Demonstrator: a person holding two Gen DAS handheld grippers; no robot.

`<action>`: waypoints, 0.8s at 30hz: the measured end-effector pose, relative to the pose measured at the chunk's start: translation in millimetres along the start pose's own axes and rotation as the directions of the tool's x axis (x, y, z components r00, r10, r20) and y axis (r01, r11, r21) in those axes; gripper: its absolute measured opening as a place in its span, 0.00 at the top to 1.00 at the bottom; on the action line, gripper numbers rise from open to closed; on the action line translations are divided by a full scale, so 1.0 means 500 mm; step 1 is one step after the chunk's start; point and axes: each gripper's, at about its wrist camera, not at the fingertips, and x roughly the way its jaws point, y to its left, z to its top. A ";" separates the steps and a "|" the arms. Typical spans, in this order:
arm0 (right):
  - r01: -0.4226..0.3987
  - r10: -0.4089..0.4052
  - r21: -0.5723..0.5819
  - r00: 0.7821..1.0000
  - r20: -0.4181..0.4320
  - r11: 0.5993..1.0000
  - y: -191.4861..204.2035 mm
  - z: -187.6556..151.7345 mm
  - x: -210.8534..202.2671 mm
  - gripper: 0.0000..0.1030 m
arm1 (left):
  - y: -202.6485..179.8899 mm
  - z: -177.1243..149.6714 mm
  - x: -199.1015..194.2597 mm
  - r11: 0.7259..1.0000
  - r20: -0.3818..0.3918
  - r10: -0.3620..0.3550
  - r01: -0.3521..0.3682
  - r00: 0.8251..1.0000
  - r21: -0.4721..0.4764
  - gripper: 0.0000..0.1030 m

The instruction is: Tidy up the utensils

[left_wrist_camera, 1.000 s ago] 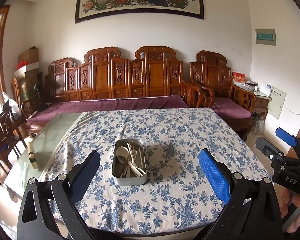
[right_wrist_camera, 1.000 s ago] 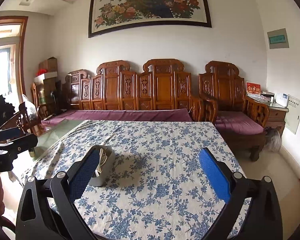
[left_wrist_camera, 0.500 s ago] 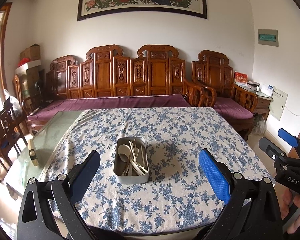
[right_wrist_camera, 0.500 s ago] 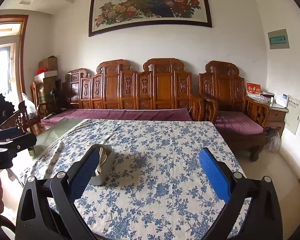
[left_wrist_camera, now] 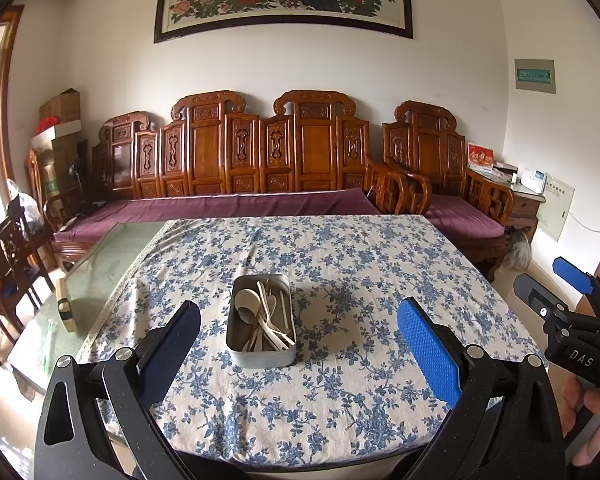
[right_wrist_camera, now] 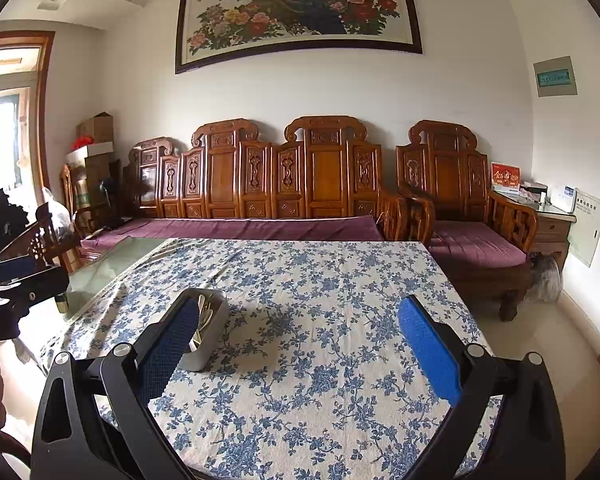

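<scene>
A metal tin of pale plastic utensils sits near the tabletop's front edge, left of centre. The left gripper and right gripper hang wide open, empty. The utensils look light, stiff and slippery; their thin handles seem the best place to pinch.
</scene>
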 end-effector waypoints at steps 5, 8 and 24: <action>0.000 0.000 -0.001 1.000 0.000 1.000 0.000 0.000 -0.001 0.03 | -0.001 0.000 0.000 1.000 -0.001 0.000 0.000 1.000 0.000 0.08; 0.000 0.000 0.001 1.000 0.001 1.000 0.000 -0.001 0.000 0.02 | -0.001 -0.001 -0.001 1.000 0.000 0.000 0.000 1.000 0.000 0.08; 0.001 -0.001 0.002 1.000 0.002 1.000 0.000 -0.004 -0.002 0.03 | -0.006 -0.004 -0.004 1.000 0.004 0.004 -0.004 1.000 0.006 0.08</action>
